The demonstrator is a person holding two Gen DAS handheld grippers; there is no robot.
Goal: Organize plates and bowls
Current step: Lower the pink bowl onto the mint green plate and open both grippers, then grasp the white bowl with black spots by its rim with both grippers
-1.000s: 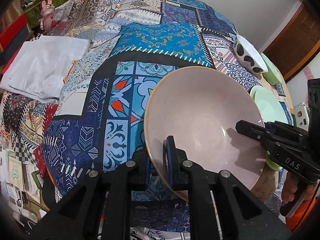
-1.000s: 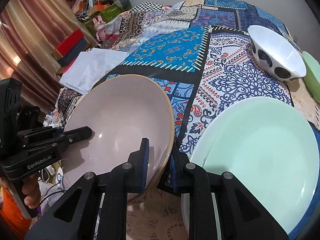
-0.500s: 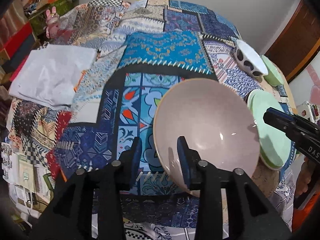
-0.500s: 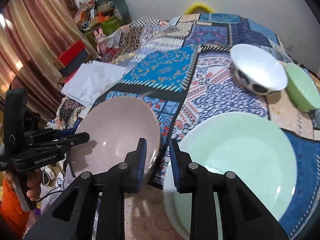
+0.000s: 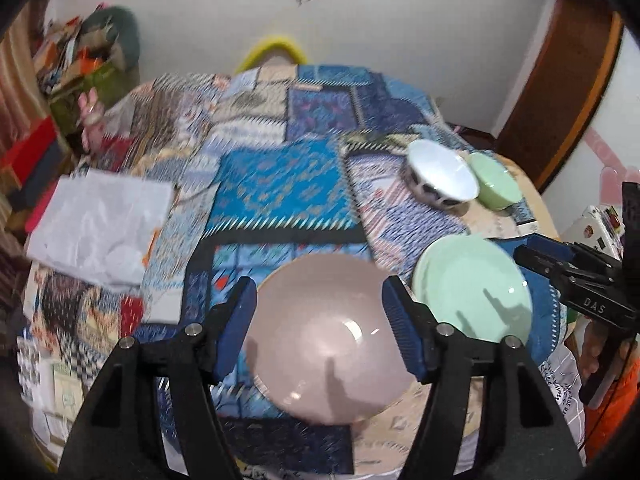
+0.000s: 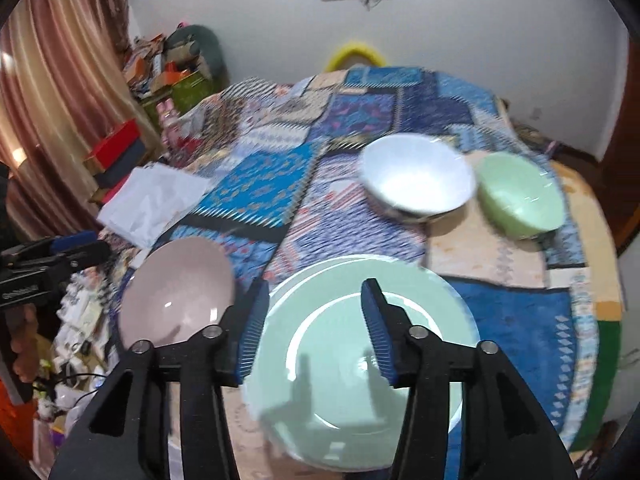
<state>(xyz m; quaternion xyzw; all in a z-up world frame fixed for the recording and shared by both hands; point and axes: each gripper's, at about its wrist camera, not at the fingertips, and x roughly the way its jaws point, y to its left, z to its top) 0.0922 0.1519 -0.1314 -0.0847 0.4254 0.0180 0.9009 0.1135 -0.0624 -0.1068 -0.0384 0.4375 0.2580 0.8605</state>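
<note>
On the patchwork tablecloth point(image 5: 280, 184) my left gripper point(image 5: 320, 324) and right gripper point(image 6: 312, 320), jaws just opened and empty, hover over the pink bowl point(image 5: 324, 340) and green plate point(image 6: 352, 412).

Both handheld tools are black plastic. The left gripper point(image 5: 320, 322) carries ribbed blue pads point(image 5: 236, 328) and silver screws; the right gripper point(image 6: 314, 330) matches. White lettering, "DAS", marks the right tool's side. An orange sleeve point(image 5: 614, 408) shows at the right hand point(image 5: 592, 354).
</note>
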